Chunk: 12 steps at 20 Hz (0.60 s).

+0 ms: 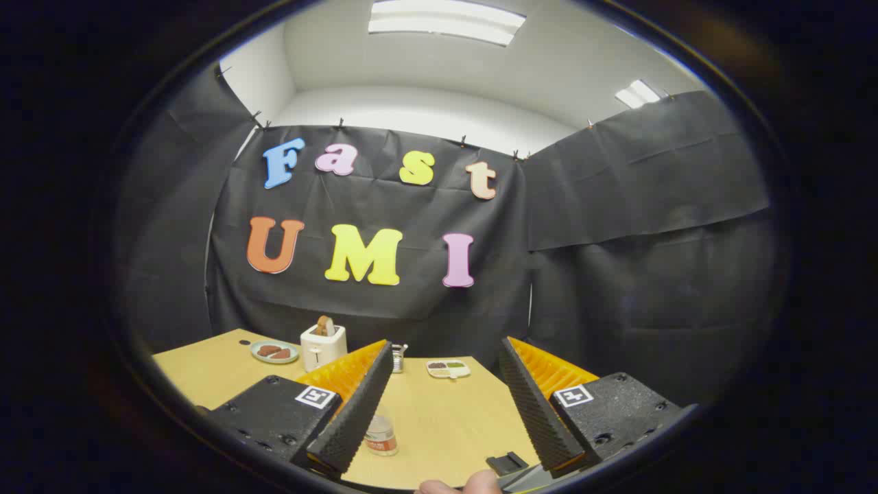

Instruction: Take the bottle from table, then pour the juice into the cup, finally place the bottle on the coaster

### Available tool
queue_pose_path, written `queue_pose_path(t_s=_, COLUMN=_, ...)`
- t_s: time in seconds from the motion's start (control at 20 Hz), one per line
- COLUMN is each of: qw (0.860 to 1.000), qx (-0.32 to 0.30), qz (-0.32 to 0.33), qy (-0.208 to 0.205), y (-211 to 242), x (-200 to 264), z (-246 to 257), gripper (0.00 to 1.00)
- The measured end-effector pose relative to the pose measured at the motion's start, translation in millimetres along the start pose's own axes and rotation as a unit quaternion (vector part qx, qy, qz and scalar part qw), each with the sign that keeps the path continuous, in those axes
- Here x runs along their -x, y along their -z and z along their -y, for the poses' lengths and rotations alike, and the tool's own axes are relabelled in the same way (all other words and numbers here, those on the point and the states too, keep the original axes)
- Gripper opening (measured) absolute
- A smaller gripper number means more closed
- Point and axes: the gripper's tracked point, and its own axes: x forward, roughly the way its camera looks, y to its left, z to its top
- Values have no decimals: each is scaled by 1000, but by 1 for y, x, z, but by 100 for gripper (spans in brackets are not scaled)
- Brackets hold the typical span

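Observation:
My gripper [446, 401] is open, its two fingers spread wide above the wooden table [446, 418] with nothing between them. A small clear bottle [381, 433] with a pale label stands on the table close to the left finger, partly hidden behind it. No cup or coaster can be made out from here.
At the table's far side stand a white toaster [322, 346] with a slice in it, a green plate [274, 352] with brown pieces to its left, a small metal thing [399, 357] and a white divided tray [448, 369]. A fingertip [456, 486] shows below the fingers.

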Motion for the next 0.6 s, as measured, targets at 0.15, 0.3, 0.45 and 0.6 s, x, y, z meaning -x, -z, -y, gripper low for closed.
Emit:
queue_pose_path(t_s=0.15, qw=1000, qx=-5, qz=0, qy=-4, y=-1, x=0, z=-2, gripper=100)
queue_pose_path(t_s=0.3, qw=1000, qx=-6, qz=2, qy=-5, y=-3, x=0, z=-3, gripper=100)
queue_pose_path(t_s=0.45, qw=1000, qx=-5, qz=4, qy=-7, y=-5, x=1, z=-5, gripper=100)
queue_pose_path(t_s=0.6, qw=1000, qx=-2, qz=4, qy=-10, y=-6, x=0, z=-10, gripper=100)
